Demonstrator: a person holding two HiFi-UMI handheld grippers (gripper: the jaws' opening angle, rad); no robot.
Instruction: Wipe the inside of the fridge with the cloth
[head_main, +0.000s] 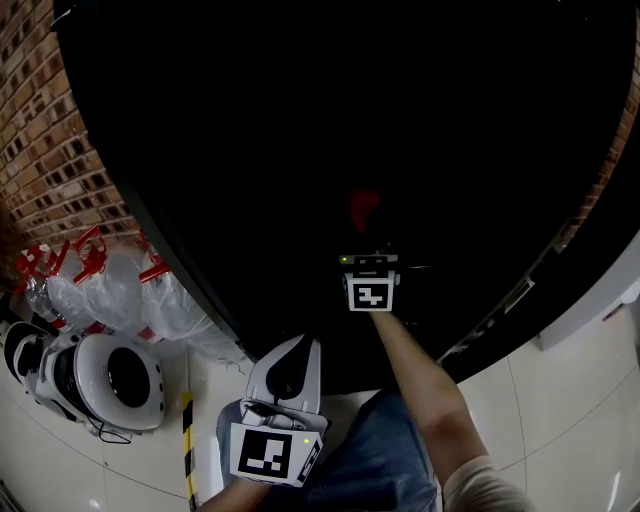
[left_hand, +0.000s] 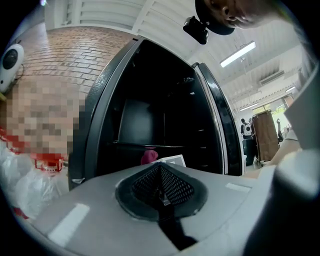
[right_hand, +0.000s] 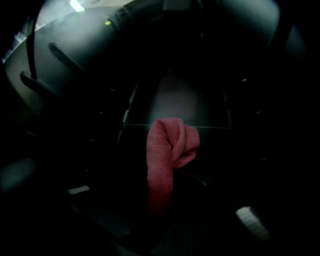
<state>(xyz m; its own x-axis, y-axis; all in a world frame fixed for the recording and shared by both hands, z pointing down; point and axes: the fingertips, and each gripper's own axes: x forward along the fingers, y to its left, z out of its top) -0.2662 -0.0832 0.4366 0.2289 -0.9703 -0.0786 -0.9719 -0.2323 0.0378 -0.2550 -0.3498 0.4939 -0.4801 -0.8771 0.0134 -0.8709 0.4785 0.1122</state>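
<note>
Right gripper (right_hand: 161, 207) is pinching cloth (right_hand: 169, 145) in its fingers inside fridge (left_hand: 150, 115), needing flat firm strokes; left gripper (left_hand: 161, 189) is idling closed, empty.

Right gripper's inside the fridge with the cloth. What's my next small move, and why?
Probably ease the right gripper forward until the cloth presses on the shelf. The cloth stands bunched out of the shut jaws, near the shelf's front edge, and no contact with any surface shows yet.

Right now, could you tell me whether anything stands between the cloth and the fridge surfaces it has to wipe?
Nothing visible does: the right tongs hold the cloth inside the open fridge, just before a shelf, though the interior is very dark.
</note>
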